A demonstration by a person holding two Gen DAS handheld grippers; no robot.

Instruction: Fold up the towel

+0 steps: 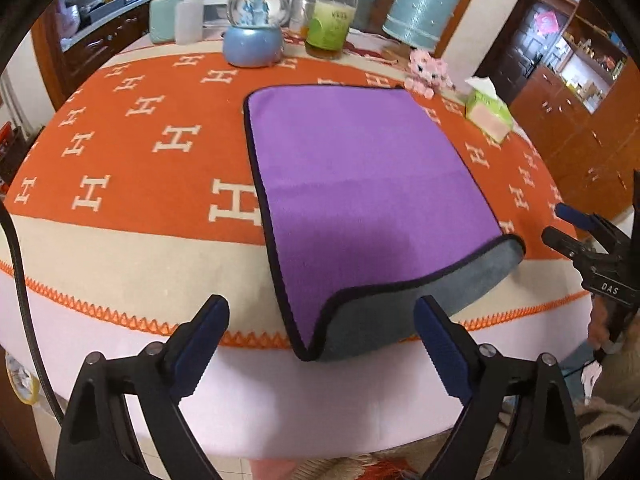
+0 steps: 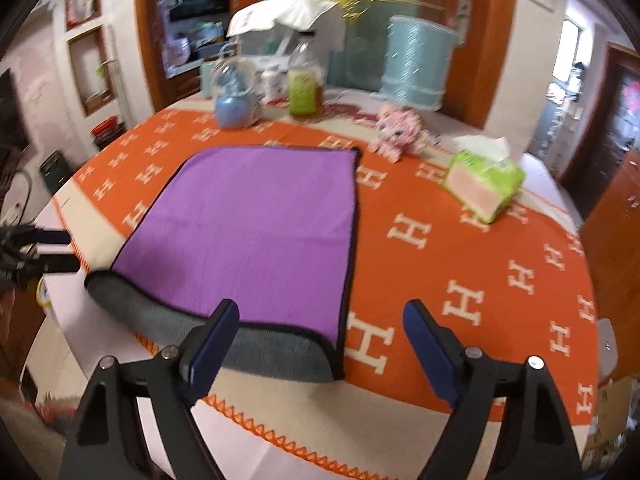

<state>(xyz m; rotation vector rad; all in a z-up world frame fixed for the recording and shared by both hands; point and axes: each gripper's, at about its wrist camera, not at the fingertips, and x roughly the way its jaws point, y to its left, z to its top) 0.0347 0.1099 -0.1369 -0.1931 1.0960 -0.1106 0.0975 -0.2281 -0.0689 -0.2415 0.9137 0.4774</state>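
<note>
The purple towel lies spread on the orange blanket covering the desk, its near edge already turned up so the grey underside shows as a curled flap along the front. Both tongs hover just short of that edge with their jaws spread wide and nothing between them: the left tongs face the near left corner, and the right tongs sit just right of the near right corner. The main risk is a shallow or uneven pinch: the curled flap doubles the cloth at the front, so one pair could catch only the turned-up layer or slip off the thin black hem, and the towel would then lift crooked and fold askew. A second risk is snagging the blanket beneath, since the corners rest directly on it and a low approach could gather both fabrics. Carried far forward, a fold could also brush the pink plush toy or the tissue pack sitting near the towel's far right side.
</note>
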